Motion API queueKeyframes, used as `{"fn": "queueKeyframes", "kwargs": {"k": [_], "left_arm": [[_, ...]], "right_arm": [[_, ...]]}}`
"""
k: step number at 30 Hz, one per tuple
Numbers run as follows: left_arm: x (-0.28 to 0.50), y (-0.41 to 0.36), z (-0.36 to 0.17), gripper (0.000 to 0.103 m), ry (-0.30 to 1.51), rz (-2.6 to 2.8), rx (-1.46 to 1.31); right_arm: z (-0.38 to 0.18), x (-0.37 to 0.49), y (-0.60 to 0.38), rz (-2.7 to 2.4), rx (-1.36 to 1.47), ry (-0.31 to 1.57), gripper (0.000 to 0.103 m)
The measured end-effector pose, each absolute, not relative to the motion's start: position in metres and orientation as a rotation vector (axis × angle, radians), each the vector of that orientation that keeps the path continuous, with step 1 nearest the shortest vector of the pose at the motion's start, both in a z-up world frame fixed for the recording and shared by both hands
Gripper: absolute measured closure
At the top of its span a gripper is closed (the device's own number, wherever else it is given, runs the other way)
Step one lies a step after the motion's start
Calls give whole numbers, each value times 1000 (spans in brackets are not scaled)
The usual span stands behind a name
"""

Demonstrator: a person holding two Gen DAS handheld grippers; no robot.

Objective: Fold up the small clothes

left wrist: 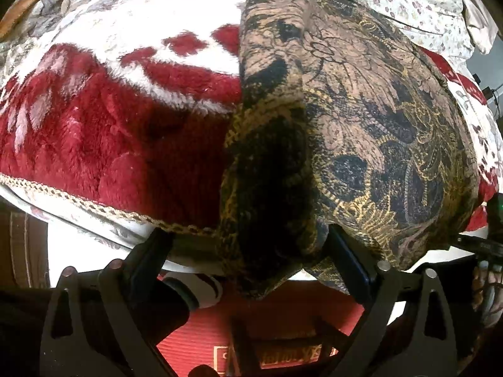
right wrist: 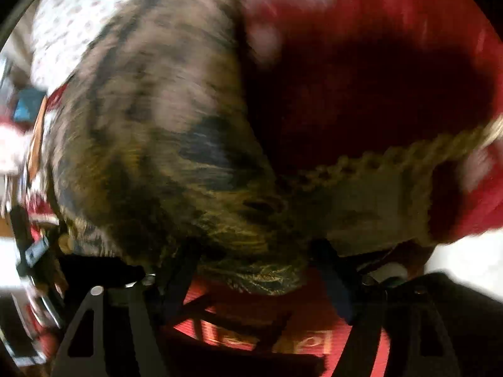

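A brown, black and gold patterned garment lies on a red and white plush blanket at the bed's near edge. Its near corner hangs down between the fingers of my left gripper, whose jaws stand wide apart around the bunched cloth. In the blurred right wrist view the same garment fills the left half, and its near edge droops between the fingers of my right gripper, which also stand apart. The other gripper shows at the right edge of the left wrist view.
The blanket's braided gold trim runs along the bed edge. A white floral sheet lies at the back. A red mat covers the floor below the grippers. A wicker rim sits at the far left.
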State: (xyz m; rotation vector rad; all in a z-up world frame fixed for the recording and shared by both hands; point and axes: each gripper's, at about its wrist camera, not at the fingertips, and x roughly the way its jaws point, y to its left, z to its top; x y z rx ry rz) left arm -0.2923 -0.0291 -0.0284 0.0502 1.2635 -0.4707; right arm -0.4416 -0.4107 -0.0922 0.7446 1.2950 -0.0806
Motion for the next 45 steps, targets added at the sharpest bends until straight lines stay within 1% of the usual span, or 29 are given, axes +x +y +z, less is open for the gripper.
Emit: {"fn": "queueKeyframes", "kwargs": {"k": [1, 2, 3, 4, 5, 6, 7, 8, 13, 16, 19, 23, 31, 35, 39, 40, 41, 42, 43, 44, 45], "left_arm": [[-295, -29, -26, 18, 1262, -484, 44], [-297, -29, -26, 27, 1261, -494, 39], [-299, -29, -25, 35, 1264, -508, 28], [-299, -28, -24, 41, 1270, -517, 17], [-300, -27, -24, 57, 1287, -539, -8], [-299, -24, -23, 78, 1304, -558, -36], [-301, -23, -21, 87, 1321, -572, -65], [-304, -21, -16, 92, 1323, -586, -79], [-307, -13, 28, 92, 1241, -623, -69], [-298, -6, 62, 92, 1150, -622, -82], [-283, -3, 90, 92, 1075, -640, -115], [-250, -24, 114, 92, 1011, -645, -97], [-202, -42, 136, 92, 958, -637, -94], [-191, -49, 133, 92, 999, -647, -108], [-206, -49, 116, 92, 1105, -672, -107], [-212, -46, 109, 90, 1133, -673, -116], [-218, -42, 103, 81, 1161, -671, -129], [-225, -37, 94, 64, 1194, -657, -150], [-233, -31, 83, 54, 1233, -640, -190], [-238, -27, 75, 38, 1265, -631, -231], [-245, -22, 64, 36, 1304, -624, -289]], "right_arm": [[-89, -441, -409, -60, 738, 1287, 57], [-83, -441, -406, -40, 720, 1274, 68], [-77, -442, -405, -15, 714, 1256, 82], [-70, -443, -403, 18, 718, 1224, 91], [-60, -445, -401, 47, 714, 1199, 95], [-52, -446, -399, 69, 702, 1187, 94], [-42, -447, -395, 94, 687, 1173, 94], [-30, -450, -390, 123, 670, 1152, 95], [28, -454, -383, 220, 629, 1019, 95], [64, -444, -391, 248, 639, 902, 95], [89, -425, -402, 232, 630, 815, 95], [114, -395, -430, 179, 624, 722, 95], [138, -344, -477, 94, 626, 638, 95], [125, -319, -486, 67, 680, 670, 95], [114, -314, -482, 74, 647, 714, 95], [112, -314, -483, 76, 648, 720, 95], [110, -315, -484, 81, 656, 722, 95], [109, -316, -485, 85, 659, 723, 95], [108, -316, -486, 87, 660, 724, 95], [107, -316, -486, 91, 660, 724, 95], [107, -316, -486, 93, 662, 724, 95]]}}
